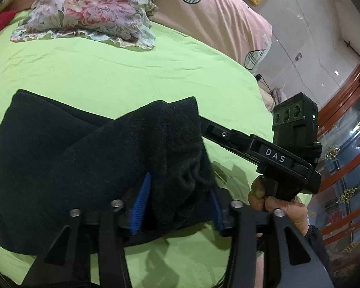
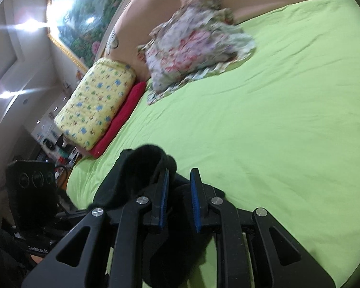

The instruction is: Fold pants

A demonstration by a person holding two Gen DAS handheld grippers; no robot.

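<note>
Black fleecy pants (image 1: 60,163) lie on the green bed sheet (image 1: 132,72), partly folded over themselves. My left gripper (image 1: 177,206) has its blue pads wide apart, with a bunched fold of the pants between them; I cannot tell whether it grips. My right gripper (image 1: 201,122) reaches in from the right, its tips hidden under the raised pant edge. In the right wrist view the right gripper (image 2: 178,192) has a gap between its pads, with the pants (image 2: 136,172) draped over the left finger (image 2: 164,192) and lying below.
A floral pillow (image 1: 91,12) and a pink quilt (image 1: 216,16) lie at the bed's head. A yellow folded quilt (image 2: 96,105) on a red cushion (image 2: 122,117) sits at the bed's left edge. A wooden glass cabinet (image 1: 348,148) stands at the right.
</note>
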